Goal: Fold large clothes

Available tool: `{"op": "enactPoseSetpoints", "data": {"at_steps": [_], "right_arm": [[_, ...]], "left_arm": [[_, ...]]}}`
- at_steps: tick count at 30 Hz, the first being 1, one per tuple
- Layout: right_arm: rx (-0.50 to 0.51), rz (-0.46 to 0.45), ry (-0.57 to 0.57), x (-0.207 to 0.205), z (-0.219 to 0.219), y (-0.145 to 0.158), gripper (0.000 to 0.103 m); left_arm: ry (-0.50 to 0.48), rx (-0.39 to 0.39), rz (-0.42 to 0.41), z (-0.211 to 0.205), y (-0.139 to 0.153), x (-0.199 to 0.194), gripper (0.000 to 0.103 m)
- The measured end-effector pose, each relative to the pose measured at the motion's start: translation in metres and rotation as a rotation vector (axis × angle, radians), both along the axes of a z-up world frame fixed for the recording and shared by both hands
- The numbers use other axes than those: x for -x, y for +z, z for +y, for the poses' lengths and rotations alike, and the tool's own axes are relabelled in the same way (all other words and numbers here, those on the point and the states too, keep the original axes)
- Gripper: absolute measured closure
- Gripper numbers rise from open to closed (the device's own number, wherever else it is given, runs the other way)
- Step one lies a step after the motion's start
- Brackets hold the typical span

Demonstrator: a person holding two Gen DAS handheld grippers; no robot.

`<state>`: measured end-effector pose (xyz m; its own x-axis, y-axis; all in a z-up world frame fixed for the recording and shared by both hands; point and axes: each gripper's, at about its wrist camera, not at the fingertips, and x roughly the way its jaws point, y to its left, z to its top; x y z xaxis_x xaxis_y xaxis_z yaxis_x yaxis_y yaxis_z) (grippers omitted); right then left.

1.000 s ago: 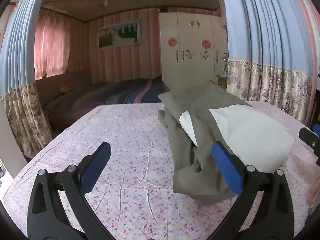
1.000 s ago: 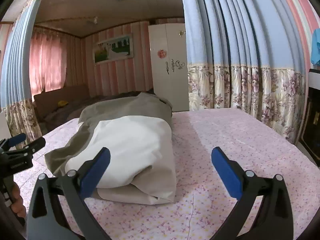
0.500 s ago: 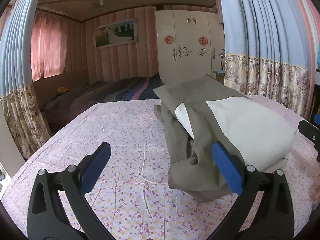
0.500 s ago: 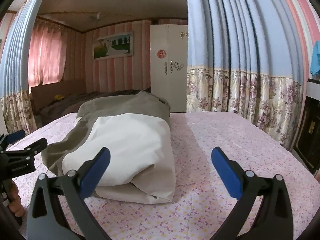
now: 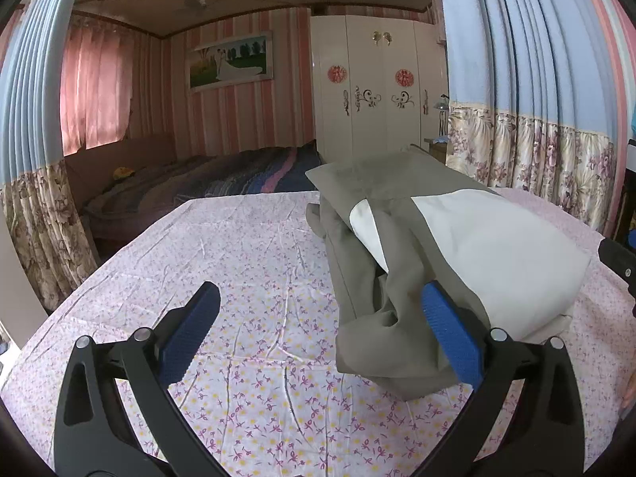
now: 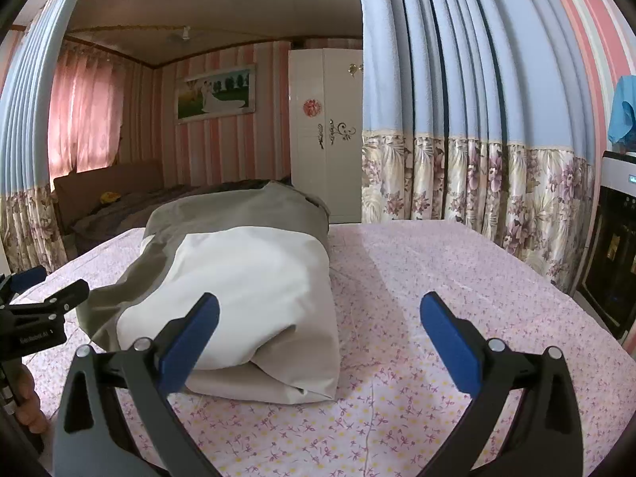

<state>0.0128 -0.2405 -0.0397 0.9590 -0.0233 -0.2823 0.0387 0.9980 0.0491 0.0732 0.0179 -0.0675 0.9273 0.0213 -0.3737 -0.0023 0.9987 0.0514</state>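
Observation:
A large olive-and-cream garment (image 5: pixel 457 246) lies folded in a thick bundle on the floral-sheeted table (image 5: pixel 246 262). It also shows in the right wrist view (image 6: pixel 246 274). My left gripper (image 5: pixel 318 328) is open and empty, low over the sheet, its right finger beside the bundle's near olive edge. My right gripper (image 6: pixel 318 332) is open and empty, its left finger in front of the bundle's cream end. The left gripper's body (image 6: pixel 35 318) shows at the left edge of the right wrist view.
Blue and floral curtains (image 6: pixel 477 139) hang close behind the table on the right. A dark appliance (image 6: pixel 612 262) stands at the far right. A bed (image 5: pixel 198 187) and white wardrobe (image 5: pixel 377 91) lie beyond the table's far edge.
Both grippers have drawn back and lifted slightly from the bundle, staying open. The garment has not moved.

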Motion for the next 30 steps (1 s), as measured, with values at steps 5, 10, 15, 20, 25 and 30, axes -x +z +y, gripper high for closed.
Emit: {"op": "enactPoseSetpoints", "data": {"at_steps": [5,10,15,20,25,30], "right_arm": [[0.006,0.002,-0.001,0.0004,0.0004,0.0002,0.002],[0.004,0.004,0.001,0.0016,-0.0008,-0.0004,0.002],[0.007,0.004,0.000,0.0015,0.0005,-0.0005,0.002],[0.006,0.005,0.001,0.0012,0.0000,-0.0005,0.002],[0.007,0.005,0.001,0.0012,0.0002,-0.0003,0.002],[0.007,0.005,0.001,0.0012,0.0001,-0.0002,0.002]], "left_arm": [[-0.002,0.000,0.015,-0.0002,-0.0010,-0.0024,0.003],[-0.001,-0.001,0.015,0.0000,-0.0010,-0.0026,0.003],[-0.003,-0.001,0.019,-0.0010,-0.0019,-0.0031,0.003],[-0.006,-0.002,0.022,-0.0020,-0.0026,-0.0031,0.003],[-0.006,-0.001,0.022,-0.0013,-0.0029,-0.0032,0.003],[-0.010,-0.007,0.015,-0.0009,-0.0029,-0.0025,0.003]]}}
